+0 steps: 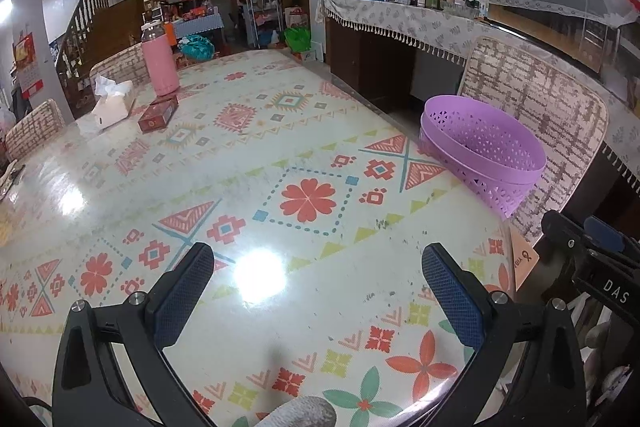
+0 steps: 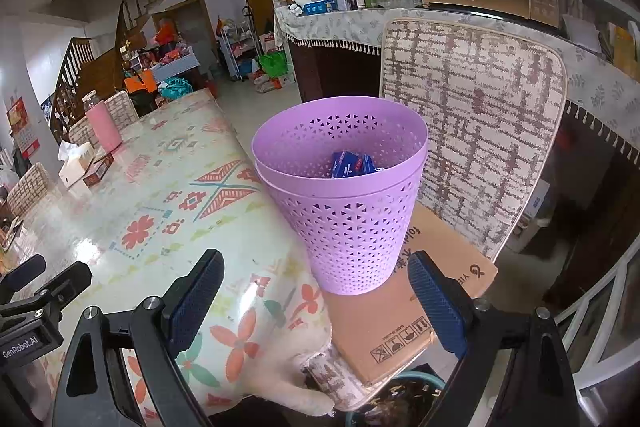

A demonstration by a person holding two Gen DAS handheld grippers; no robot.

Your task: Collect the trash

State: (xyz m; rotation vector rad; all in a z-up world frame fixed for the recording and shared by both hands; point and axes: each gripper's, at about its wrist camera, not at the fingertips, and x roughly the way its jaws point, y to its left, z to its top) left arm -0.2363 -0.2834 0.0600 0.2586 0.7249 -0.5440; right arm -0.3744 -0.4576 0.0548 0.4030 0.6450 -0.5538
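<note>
A purple perforated bin stands on a cardboard box on a chair beside the table. A blue wrapper lies inside it. My right gripper is open just in front of the bin's base, holding nothing. In the left wrist view the same bin shows at the table's right edge. My left gripper hovers open over the patterned tablecloth, nothing between its fingers. The right gripper's body shows at the right edge of that view.
A pink flask, a tissue box and a small red box sit at the table's far left. Padded chairs ring the table. A counter with bottles runs along the wall.
</note>
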